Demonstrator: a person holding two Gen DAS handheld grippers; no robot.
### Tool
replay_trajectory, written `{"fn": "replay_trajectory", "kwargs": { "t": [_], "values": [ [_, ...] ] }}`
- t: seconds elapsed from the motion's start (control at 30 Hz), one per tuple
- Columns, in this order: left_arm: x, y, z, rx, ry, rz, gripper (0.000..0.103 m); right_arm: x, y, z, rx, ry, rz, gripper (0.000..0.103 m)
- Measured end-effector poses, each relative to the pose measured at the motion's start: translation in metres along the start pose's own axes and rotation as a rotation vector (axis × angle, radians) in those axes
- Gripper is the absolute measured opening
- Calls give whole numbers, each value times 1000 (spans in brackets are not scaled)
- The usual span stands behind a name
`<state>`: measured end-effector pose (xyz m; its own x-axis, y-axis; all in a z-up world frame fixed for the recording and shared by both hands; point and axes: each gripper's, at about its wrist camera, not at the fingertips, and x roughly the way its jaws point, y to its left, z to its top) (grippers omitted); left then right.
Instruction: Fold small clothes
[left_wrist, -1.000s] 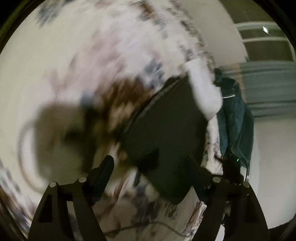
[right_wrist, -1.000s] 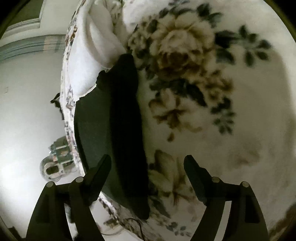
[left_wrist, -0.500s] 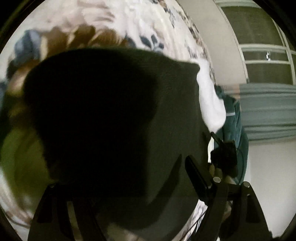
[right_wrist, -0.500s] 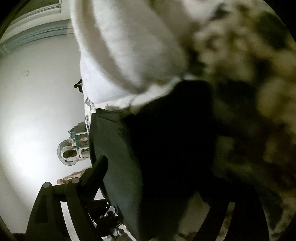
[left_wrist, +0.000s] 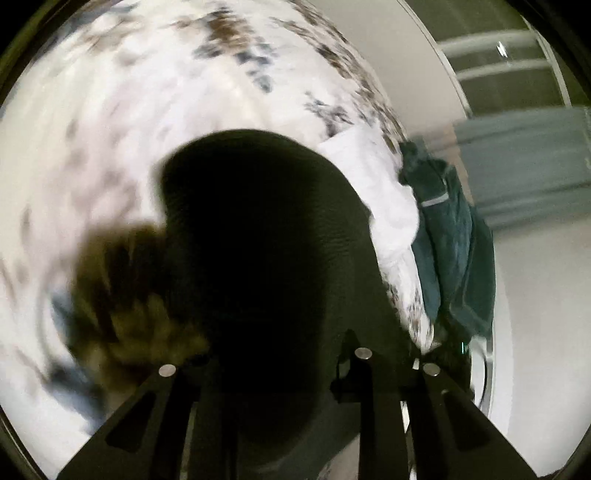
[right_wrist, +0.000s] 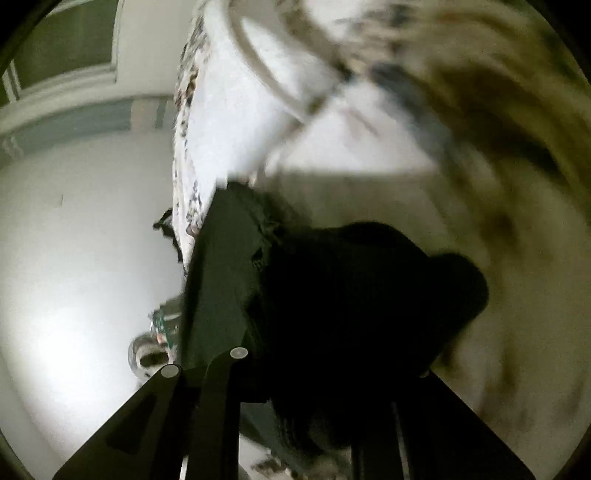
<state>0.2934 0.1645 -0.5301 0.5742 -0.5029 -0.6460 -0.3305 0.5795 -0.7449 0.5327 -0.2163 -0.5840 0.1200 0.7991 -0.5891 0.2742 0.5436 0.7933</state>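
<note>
While draped, dark garment (left_wrist: 266, 258) covers both sets of jaws.

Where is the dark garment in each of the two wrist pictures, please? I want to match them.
Left wrist: the dark garment fills the centre and bottom, between the fingers.
Right wrist: it fills the lower centre, reaching the fingers.
Shared landmark: the white cloth beside it on the floral sheet.

dark garment (left_wrist: 280, 236): matt ribbed knit cloth
bedsheet (left_wrist: 110, 122): soft floral-print cloth
white towel (left_wrist: 384, 206): fluffy cloth
left gripper (left_wrist: 280, 373): matt black plastic, shiny metal pins
</note>
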Motion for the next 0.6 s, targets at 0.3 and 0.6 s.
{"fn": "replay_trajectory", "kwargs": {
  "t": [0.3, 0.6],
  "values": [
    [80, 32, 17, 108, 372, 69, 38, -7, -74, -192, 281, -59, -165, 28],
    [3, 47, 4, -2, 131, 95, 59, -41, -85, -214, 271, 13, -314, 53]
  ]
}}
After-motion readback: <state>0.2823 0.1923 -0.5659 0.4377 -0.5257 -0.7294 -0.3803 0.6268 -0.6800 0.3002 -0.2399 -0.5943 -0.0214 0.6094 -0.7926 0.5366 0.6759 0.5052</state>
